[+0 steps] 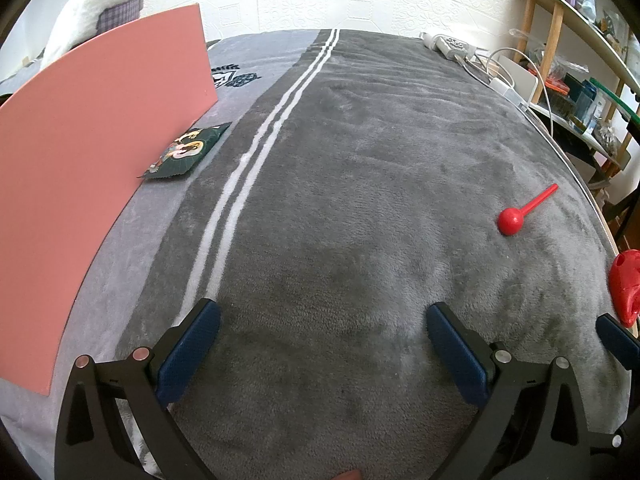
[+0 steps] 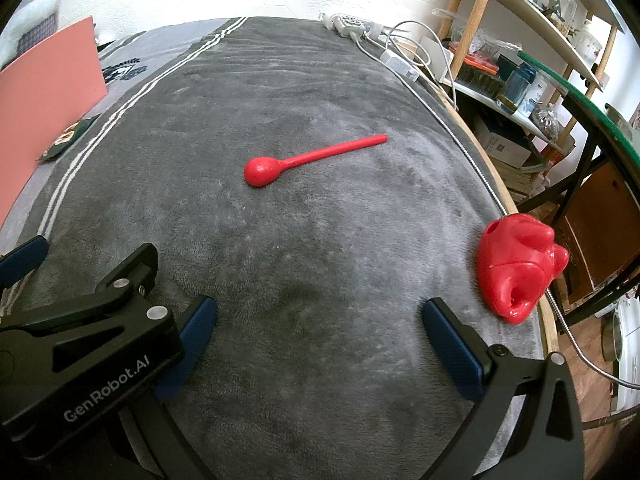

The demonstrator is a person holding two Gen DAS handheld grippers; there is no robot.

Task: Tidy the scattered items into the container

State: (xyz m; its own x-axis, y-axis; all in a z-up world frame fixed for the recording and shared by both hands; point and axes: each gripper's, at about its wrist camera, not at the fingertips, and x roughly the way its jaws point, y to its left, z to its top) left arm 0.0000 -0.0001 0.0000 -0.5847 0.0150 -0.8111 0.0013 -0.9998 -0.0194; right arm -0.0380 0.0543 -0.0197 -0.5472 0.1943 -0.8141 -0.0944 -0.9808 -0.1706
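Observation:
A red spoon-shaped stick with a ball end [image 2: 280, 164] lies in the middle of the grey blanket [image 2: 320, 240]; in the left wrist view the stick [image 1: 516, 216] is far to the right. A red lumpy plastic toy [image 2: 516, 264] rests at the blanket's right edge, just right of my right gripper [image 2: 320, 312], which is open and empty. A green snack packet [image 1: 186, 152] lies against the wall of the pink container [image 1: 100, 140] on the left. My left gripper [image 1: 322, 320] hangs open over bare blanket with nothing between its fingers.
White stripes [image 1: 248, 168] run along the blanket. A power strip with cables [image 2: 360, 28] sits at the far right corner. The table's wooden rim [image 2: 496, 184] is close on the right, with cluttered shelves [image 2: 520, 80] beyond it. Both grippers are side by side.

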